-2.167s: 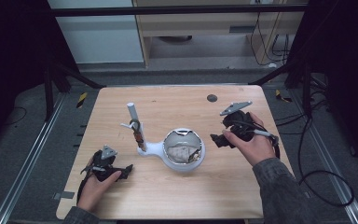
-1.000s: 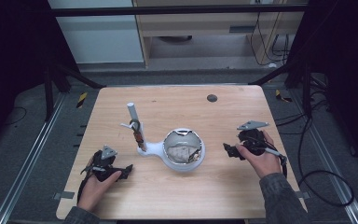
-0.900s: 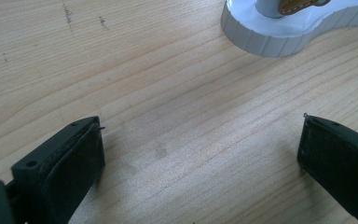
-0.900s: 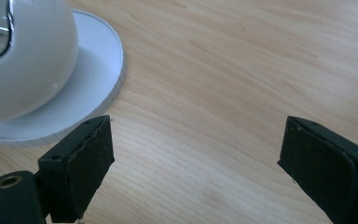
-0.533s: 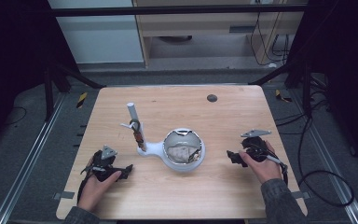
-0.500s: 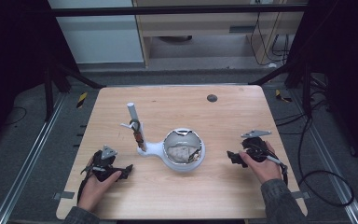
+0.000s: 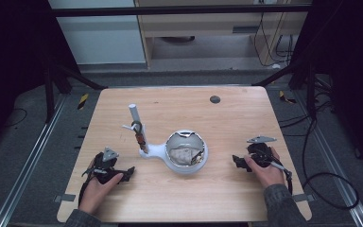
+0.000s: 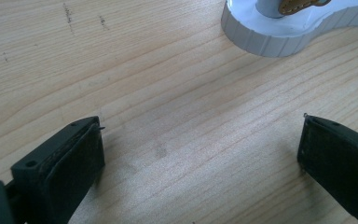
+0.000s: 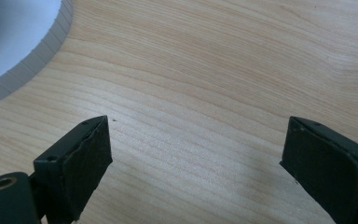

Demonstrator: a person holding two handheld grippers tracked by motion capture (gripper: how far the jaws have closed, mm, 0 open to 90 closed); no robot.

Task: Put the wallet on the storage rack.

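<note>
- The white stand [image 7: 179,153] lies near the middle of the table [image 7: 227,123], with a bowl part and an upright post [image 7: 137,125].
- The left gripper [image 7: 123,172] rests left of the stand, jaws spread wide, nothing between them.
- The right gripper [image 7: 238,162] rests right of the stand; its jaws have just been opening over bare wood.

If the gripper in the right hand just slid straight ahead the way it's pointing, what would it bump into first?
Most likely the white bowl-shaped stand. The right gripper points left across the table with its jaws open and only bare wood between; its own view shows the stand's ribbed edge ahead, slightly off-centre.
</note>
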